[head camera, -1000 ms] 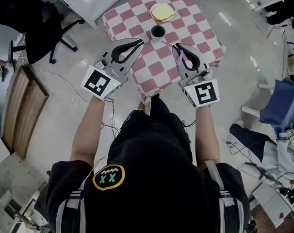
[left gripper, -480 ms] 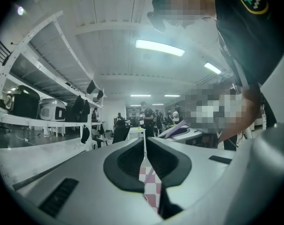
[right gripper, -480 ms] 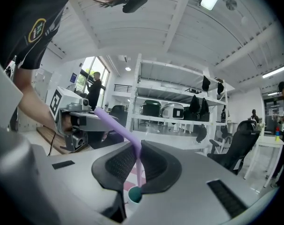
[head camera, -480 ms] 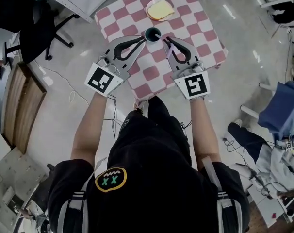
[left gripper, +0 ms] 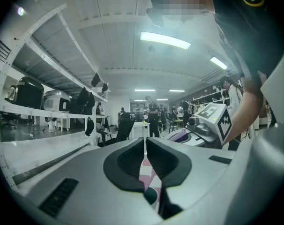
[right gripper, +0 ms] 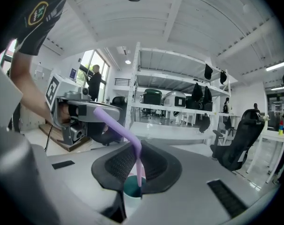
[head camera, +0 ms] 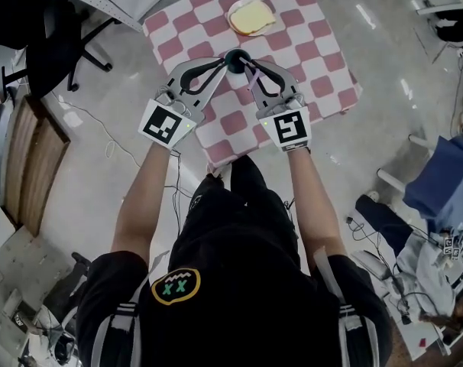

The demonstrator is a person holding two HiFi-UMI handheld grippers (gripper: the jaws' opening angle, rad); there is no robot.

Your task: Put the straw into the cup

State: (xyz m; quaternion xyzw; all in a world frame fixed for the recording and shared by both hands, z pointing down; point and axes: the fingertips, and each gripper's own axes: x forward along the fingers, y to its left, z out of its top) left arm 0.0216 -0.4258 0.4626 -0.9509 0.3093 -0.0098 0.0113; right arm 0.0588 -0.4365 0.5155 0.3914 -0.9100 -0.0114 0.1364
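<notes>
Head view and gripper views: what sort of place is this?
Likely a lab or workshop: white shelving holding equipment, black office chairs, and loose cables across the floor.

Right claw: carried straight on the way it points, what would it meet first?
Probably the cup, right under the tips of the right claw, which is shut on the straw. The left claw lies beyond; depth is unclear.

The left forearm [head camera: 142, 186] and right forearm [head camera: 314, 197] reach forward side by side, angled inward so the tool tips nearly meet. The left tongs [head camera: 222, 63] have their jaws together, empty. The right tongs [head camera: 249, 64] pinch a purple straw [right gripper: 132, 144].
</notes>
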